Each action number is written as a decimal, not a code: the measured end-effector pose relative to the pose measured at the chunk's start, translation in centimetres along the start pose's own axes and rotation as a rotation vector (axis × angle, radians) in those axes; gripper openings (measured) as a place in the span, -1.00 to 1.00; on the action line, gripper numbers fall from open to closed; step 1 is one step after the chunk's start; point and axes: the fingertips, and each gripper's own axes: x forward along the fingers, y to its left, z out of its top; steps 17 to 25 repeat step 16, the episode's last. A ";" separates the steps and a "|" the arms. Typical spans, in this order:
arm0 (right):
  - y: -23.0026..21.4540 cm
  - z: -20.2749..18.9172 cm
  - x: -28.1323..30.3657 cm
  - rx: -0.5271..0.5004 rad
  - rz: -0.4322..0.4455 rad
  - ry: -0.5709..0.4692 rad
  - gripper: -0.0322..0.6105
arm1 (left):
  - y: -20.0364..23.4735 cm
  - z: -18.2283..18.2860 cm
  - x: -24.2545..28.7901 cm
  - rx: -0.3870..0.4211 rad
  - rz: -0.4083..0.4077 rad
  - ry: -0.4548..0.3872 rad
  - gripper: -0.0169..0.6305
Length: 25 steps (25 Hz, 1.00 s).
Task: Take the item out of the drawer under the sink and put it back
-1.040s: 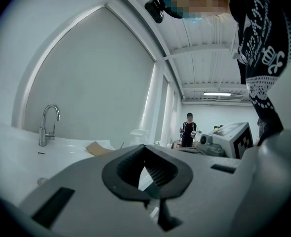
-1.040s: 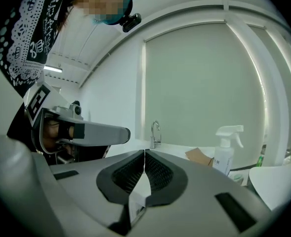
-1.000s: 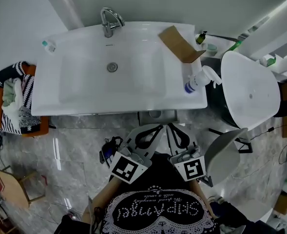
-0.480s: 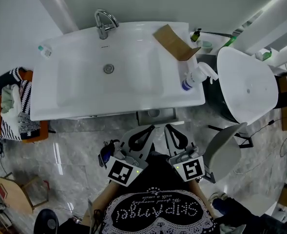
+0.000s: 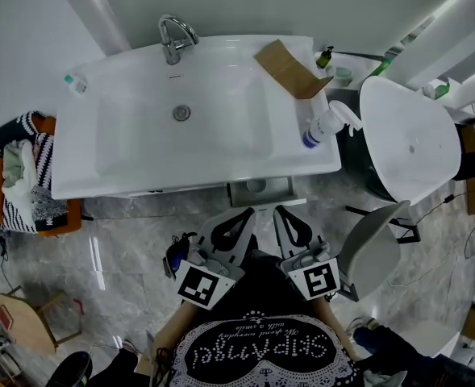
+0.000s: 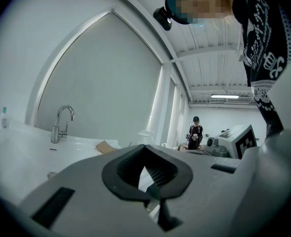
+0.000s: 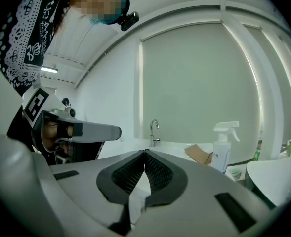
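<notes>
1. Fabric of a black shirt (image 5: 257, 349) with white lettering fills the bottom centre of the head view.
2. Just above it sit two marker cubes, the left cube (image 5: 200, 285) tilted and the right cube (image 5: 318, 279) nearly square to the frame.
3. The left gripper (image 5: 245, 214) reaches up the frame from its cube. In the left gripper view its jaws meet at the tips, closed with nothing between them.
4. The right gripper (image 5: 285, 210) lies just beside it, at centre frame. Its own view shows the jaws pressed together and empty.
5. Both grippers hang over the grey marble floor (image 5: 124, 248), their tips near the sink front but apart from it.
6. The drawer (image 5: 259, 190) peeks out as a small grey compartment under the front edge of the sink (image 5: 140, 147), directly above the two grippers. A round shape (image 5: 257, 185) shows inside it, too small to identify.
7. On the white sink top, the drain (image 5: 181, 113) sits centre-left and a spray bottle (image 5: 322, 127) lies at the right end.
8. Farther up, a cardboard piece (image 5: 289, 71) rests at the upper right of the sink, the faucet (image 5: 172, 39) stands at the back edge, and a small bottle (image 5: 76, 81) sits at the far left corner.
</notes>
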 end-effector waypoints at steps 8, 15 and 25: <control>0.3 -0.3 -0.5 -0.001 -0.006 0.007 -0.84 | -0.2 -0.2 -0.4 -0.030 0.001 0.001 -0.94; 0.2 -0.2 -0.5 0.000 -0.010 0.006 -0.84 | -0.1 -0.2 -0.4 -0.032 -0.003 0.002 -0.95; 0.2 -0.2 -0.5 0.001 -0.011 0.007 -0.84 | -0.1 -0.2 -0.4 -0.031 -0.005 0.003 -0.95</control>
